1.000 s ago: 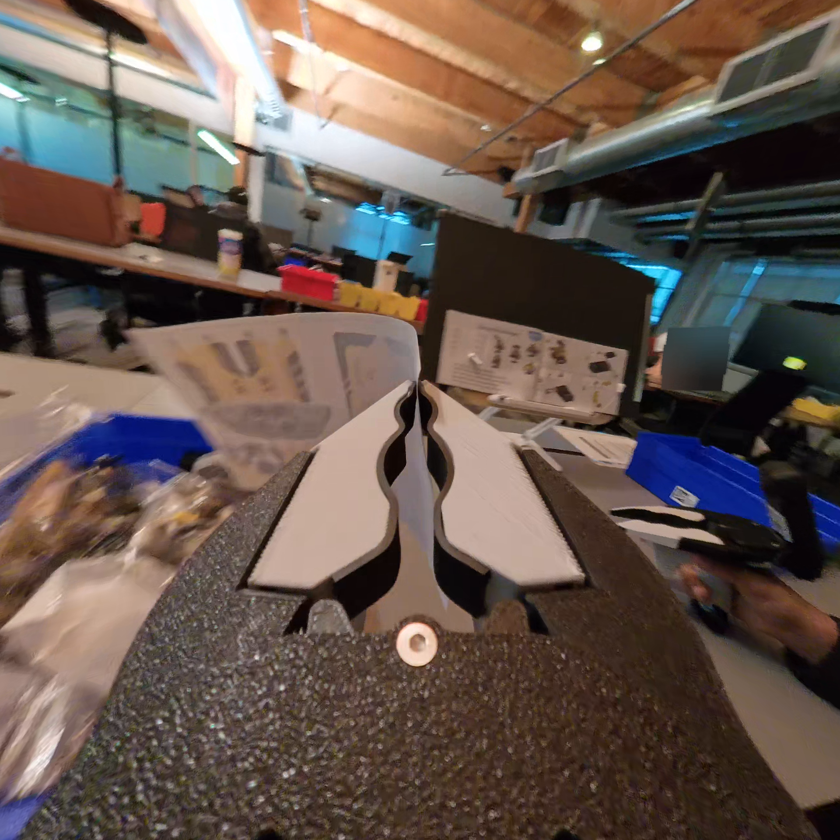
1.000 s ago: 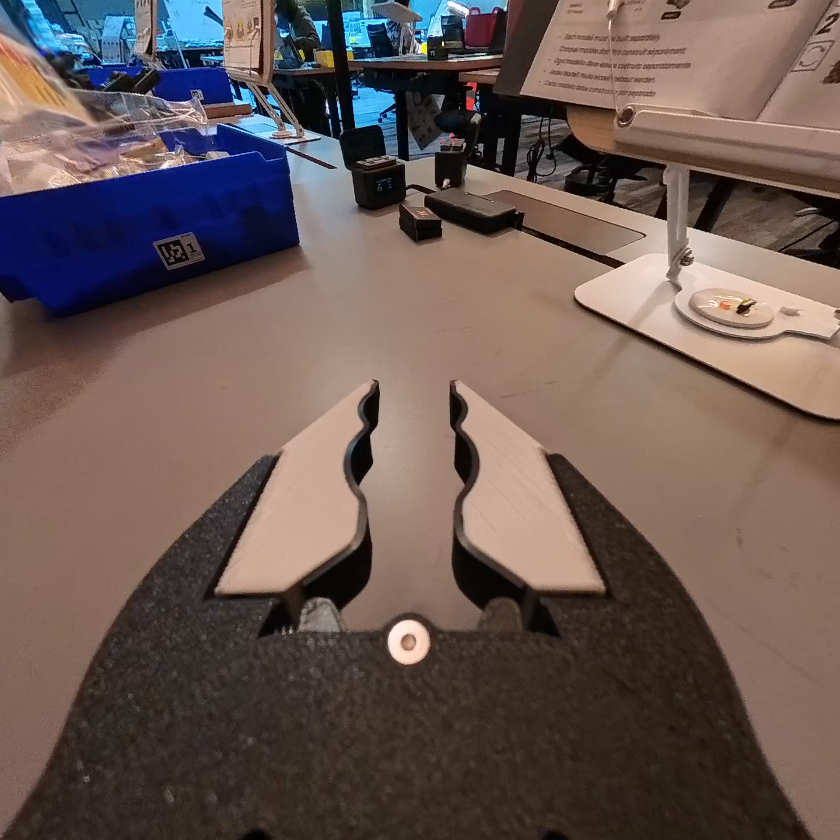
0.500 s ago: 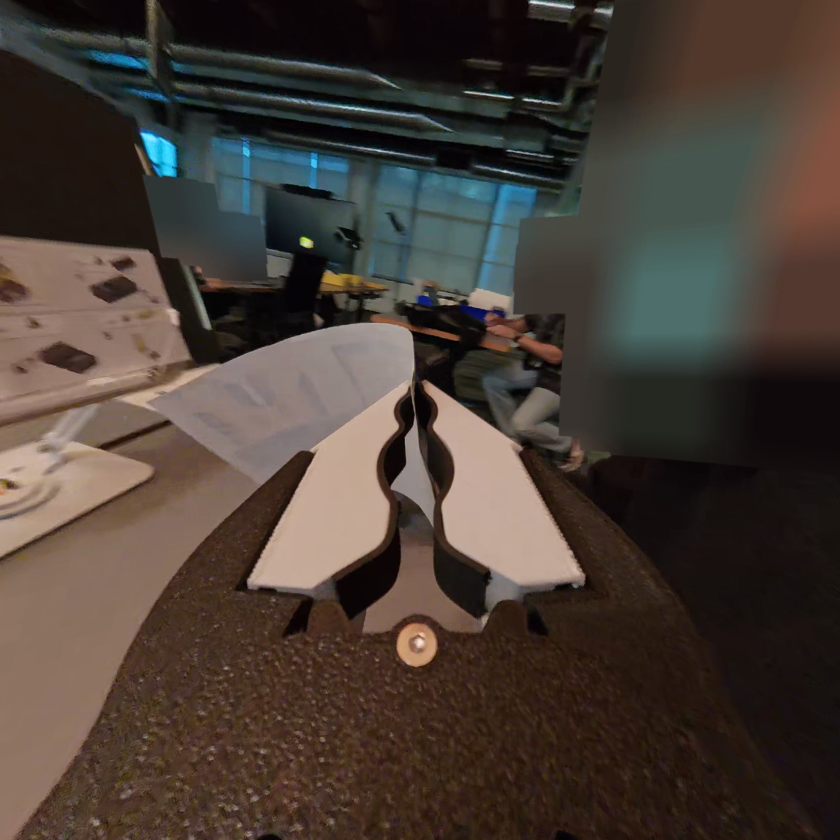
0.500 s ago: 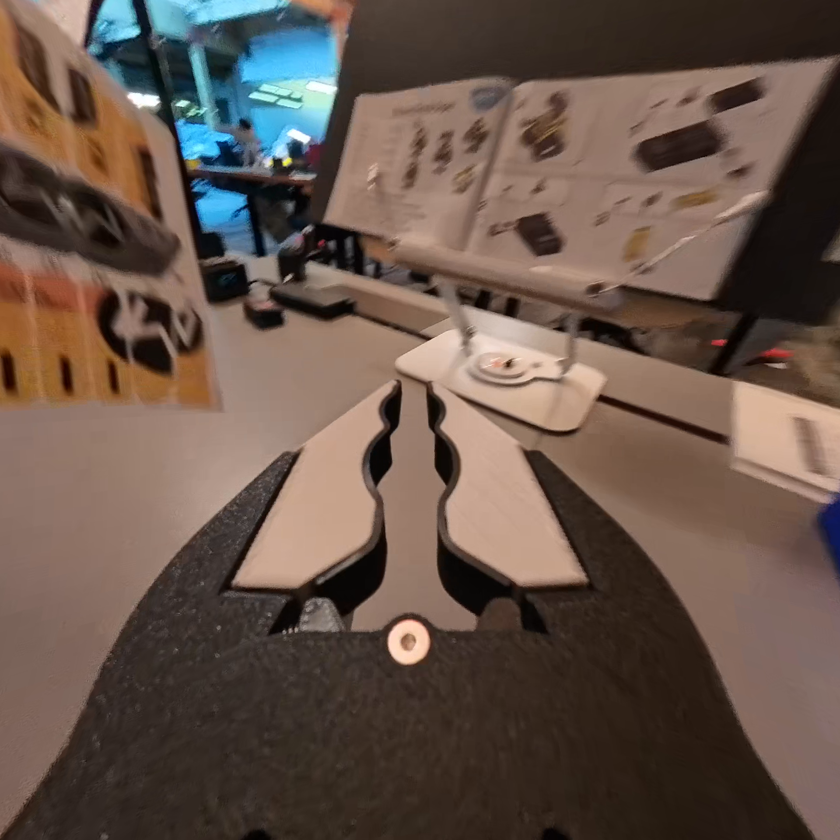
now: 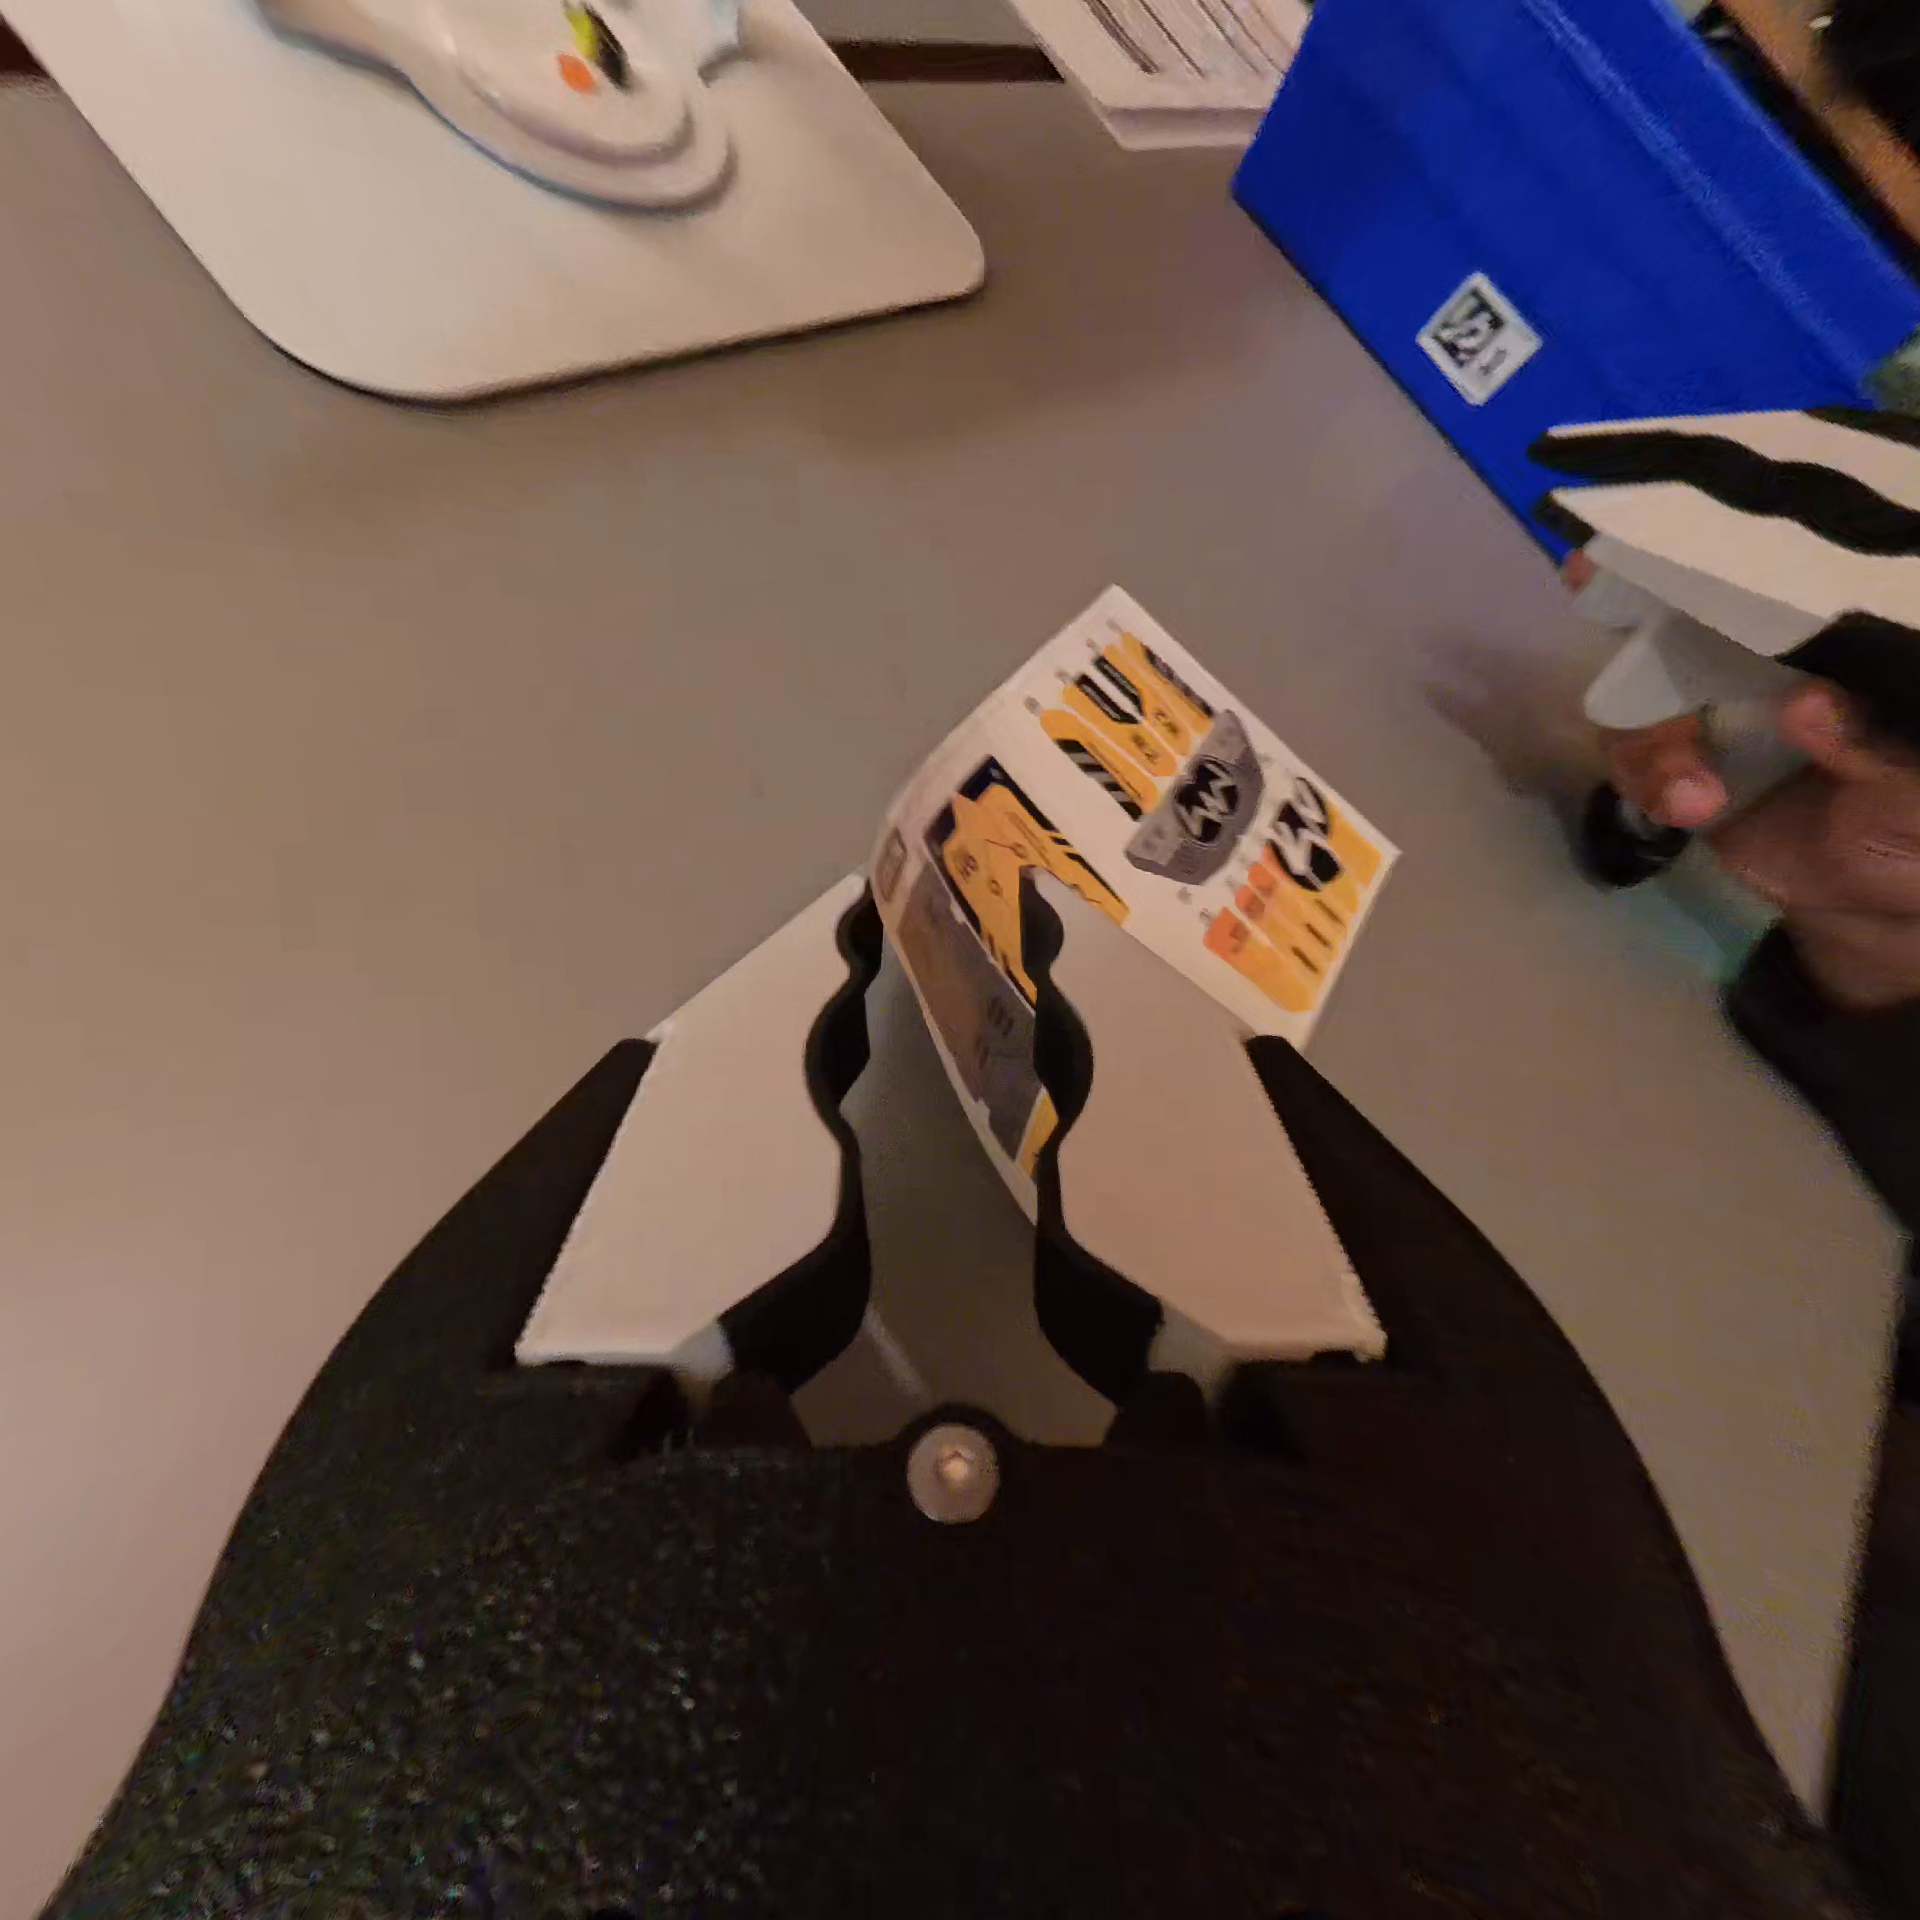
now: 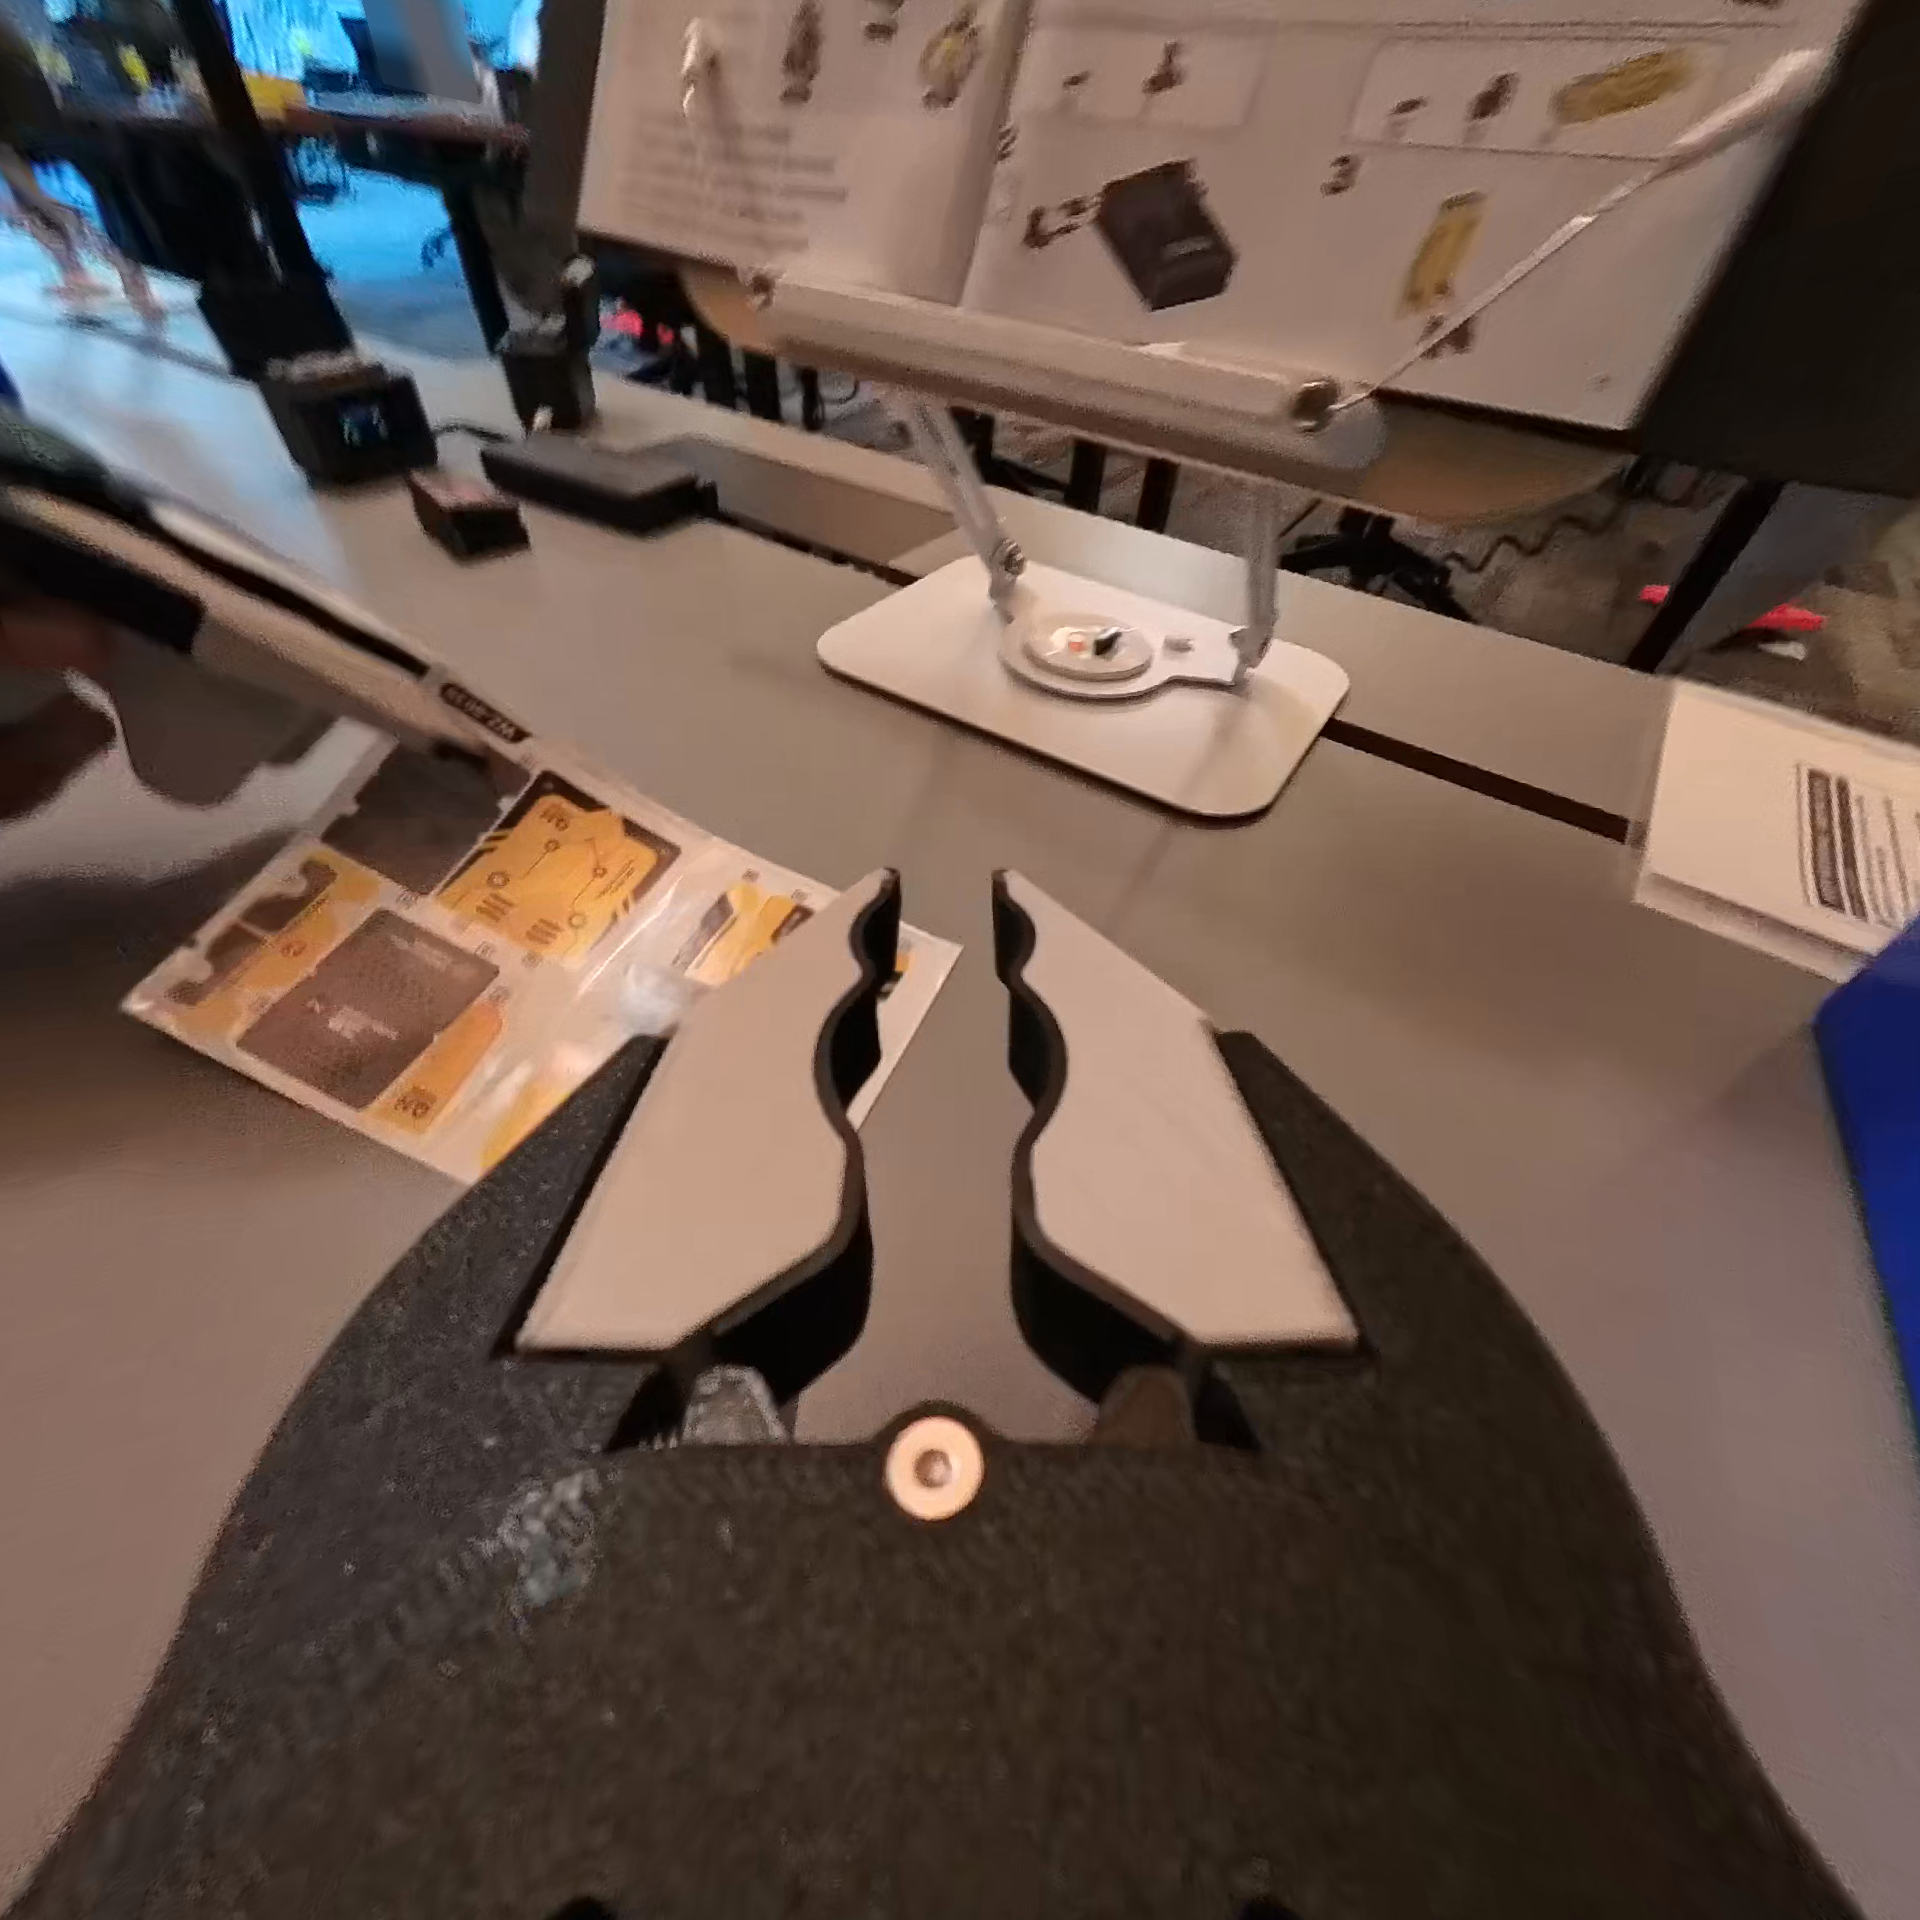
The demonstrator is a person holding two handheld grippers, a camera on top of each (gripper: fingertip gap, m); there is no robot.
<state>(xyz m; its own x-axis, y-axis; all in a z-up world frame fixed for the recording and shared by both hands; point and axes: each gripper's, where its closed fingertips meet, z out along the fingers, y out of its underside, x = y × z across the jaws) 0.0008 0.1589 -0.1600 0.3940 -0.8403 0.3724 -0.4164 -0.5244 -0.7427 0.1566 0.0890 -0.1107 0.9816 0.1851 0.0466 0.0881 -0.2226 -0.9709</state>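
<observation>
Left wrist view: left gripper parted, sticker sheet between fingers; right gripper narrowly parted, empty, beside sheet edge.

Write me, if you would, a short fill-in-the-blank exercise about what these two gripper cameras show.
1. The sticker sheet passes between the fingers of the left gripper, over the grey ____.
2. The bin at the table's edge is ____ in colour.
3. The right gripper is open and holds ____.
4. The open booklet is propped on a white ____.

Missing words: table; blue; nothing; stand.
</observation>
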